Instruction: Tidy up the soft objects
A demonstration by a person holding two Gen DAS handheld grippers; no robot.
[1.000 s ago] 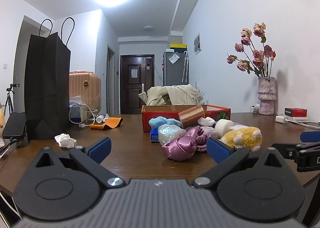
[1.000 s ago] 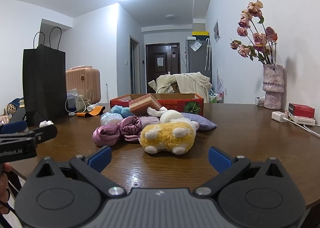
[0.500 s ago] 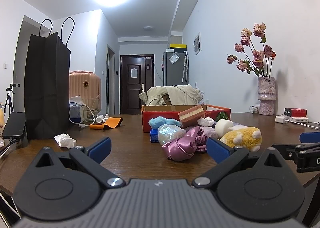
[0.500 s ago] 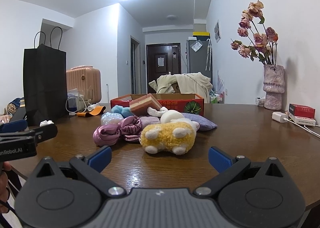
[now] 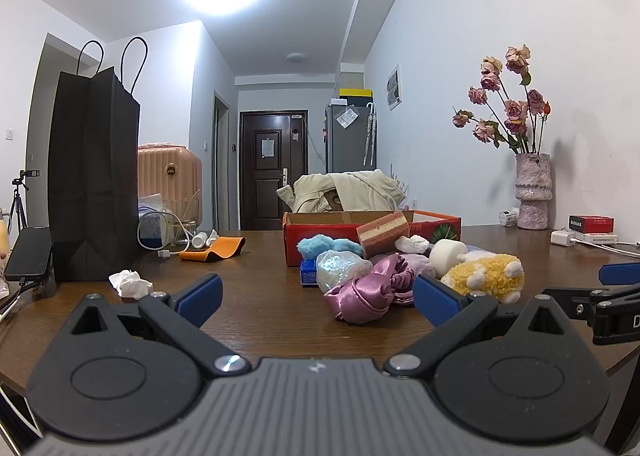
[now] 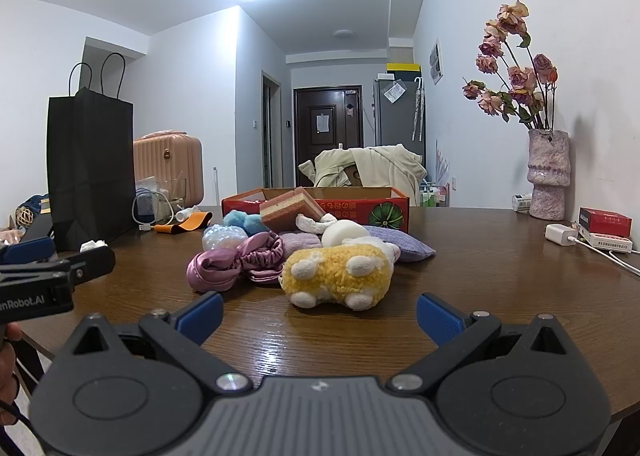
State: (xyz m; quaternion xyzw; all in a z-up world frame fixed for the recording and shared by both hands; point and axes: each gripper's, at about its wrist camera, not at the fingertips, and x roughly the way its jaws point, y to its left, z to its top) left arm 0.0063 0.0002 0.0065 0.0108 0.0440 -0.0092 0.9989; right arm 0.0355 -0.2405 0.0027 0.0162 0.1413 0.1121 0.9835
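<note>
The left gripper [image 5: 316, 294] is hovering low over the wooden table [image 5: 248, 304], its jaws spread wide and gripping nothing. The right gripper [image 6: 320, 314] is likewise gaping, empty, facing the yellow plush toy [image 6: 338, 274]. Taking the red cardboard box [image 6: 360, 208] as landmark, the soft objects are lying heaped just in front of it: the plush, a pink satin scrunchie [image 6: 236, 262], a layered sponge [image 6: 290, 208] leaning against the box, and a purple pillow [image 6: 400, 242].
</note>
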